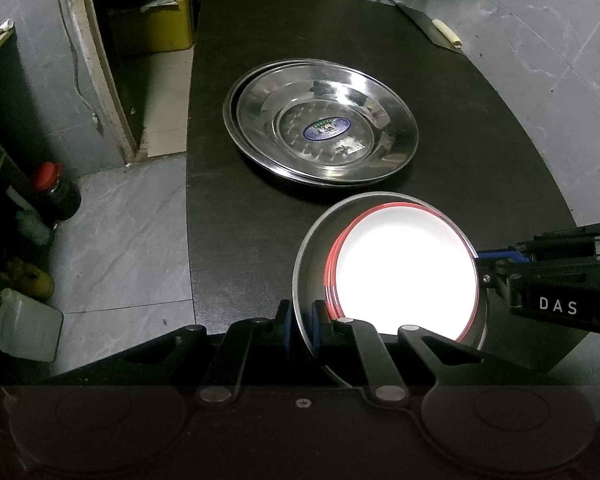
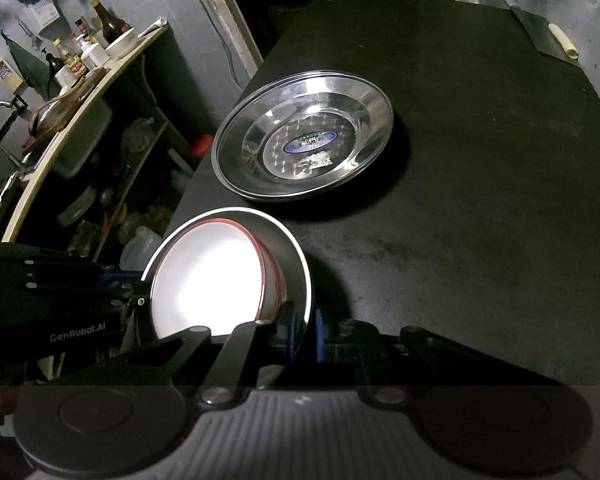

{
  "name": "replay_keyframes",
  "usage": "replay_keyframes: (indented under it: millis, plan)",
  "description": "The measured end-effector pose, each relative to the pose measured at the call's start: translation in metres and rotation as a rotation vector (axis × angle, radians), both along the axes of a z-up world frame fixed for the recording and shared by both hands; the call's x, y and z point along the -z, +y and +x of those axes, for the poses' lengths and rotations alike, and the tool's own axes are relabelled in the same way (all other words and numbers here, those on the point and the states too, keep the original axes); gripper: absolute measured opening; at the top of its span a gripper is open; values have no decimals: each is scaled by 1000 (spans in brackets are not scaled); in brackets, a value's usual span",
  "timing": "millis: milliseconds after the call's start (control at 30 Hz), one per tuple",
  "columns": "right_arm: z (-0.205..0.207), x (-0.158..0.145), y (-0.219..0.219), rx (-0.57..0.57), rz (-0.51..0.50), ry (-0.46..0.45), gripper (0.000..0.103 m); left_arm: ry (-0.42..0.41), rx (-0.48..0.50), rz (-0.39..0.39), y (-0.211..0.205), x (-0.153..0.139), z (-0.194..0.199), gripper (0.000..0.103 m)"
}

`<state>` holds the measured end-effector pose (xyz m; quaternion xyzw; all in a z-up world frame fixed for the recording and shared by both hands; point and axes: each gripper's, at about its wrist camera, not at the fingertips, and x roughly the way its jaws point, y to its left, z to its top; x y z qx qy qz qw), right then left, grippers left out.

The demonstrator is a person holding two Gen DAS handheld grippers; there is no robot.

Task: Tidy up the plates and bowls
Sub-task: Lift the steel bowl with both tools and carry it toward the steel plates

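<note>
Where the left wrist view looks down past its own fingers, the left gripper (image 1: pixel 303 326) is clamped on the near-left rim of a round grey metal bowl (image 1: pixel 306 264), one blue pad outside the wall and one inside. Nested in that bowl are white bowls with red rims (image 1: pixel 404 276), glaring under the light. The right gripper (image 1: pixel 485 263) comes in from the right edge and meets the bowl's rim on the opposite side. Further back on the black tabletop (image 1: pixel 480 128), apart from the bowl, lies a stack of shiny round stainless-steel plates (image 1: pixel 324 128) with an oval blue label in the middle. A dark cleaver with a pale handle (image 1: pixel 434 28) rests at the far right corner.

In the right wrist view, the right gripper (image 2: pixel 304 330) is pinched tight on the grey bowl's (image 2: pixel 296 258) rim, which passes between its fingers. The red-rimmed white bowls (image 2: pixel 204 276) sit inside it. The left gripper (image 2: pixel 138 292) grasps the rim from the left. The steel plates (image 2: pixel 304 136) lie beyond, on the tabletop (image 2: pixel 480 200), with the cleaver (image 2: pixel 548 36) at the far right.
</note>
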<state>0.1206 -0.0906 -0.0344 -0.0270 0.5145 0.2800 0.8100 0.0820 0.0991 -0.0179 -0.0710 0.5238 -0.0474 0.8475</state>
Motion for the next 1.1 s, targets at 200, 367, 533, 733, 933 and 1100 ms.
replay_keyframes:
  millis: [200,367,533,733,933,1100]
  plan:
    - [0,0,-1,9,4,3,11,3,3,-9,1,1,1,9]
    - [1,1,-1,18,9,8,11,4,6,-10,1,1,1,9]
    - [2,1,-3,30,14,25,11,2,21,-11,1,-1,3,9]
    - [5,4,-15,93,57,69,10,4,45,-50,1,-5,11,8]
    - [2,1,-19,133,49,58,10,-4,79,-71,0,-6,20,8]
    - [0,-1,-20,152,50,51,10,-2,88,-83,0,-5,26,8]
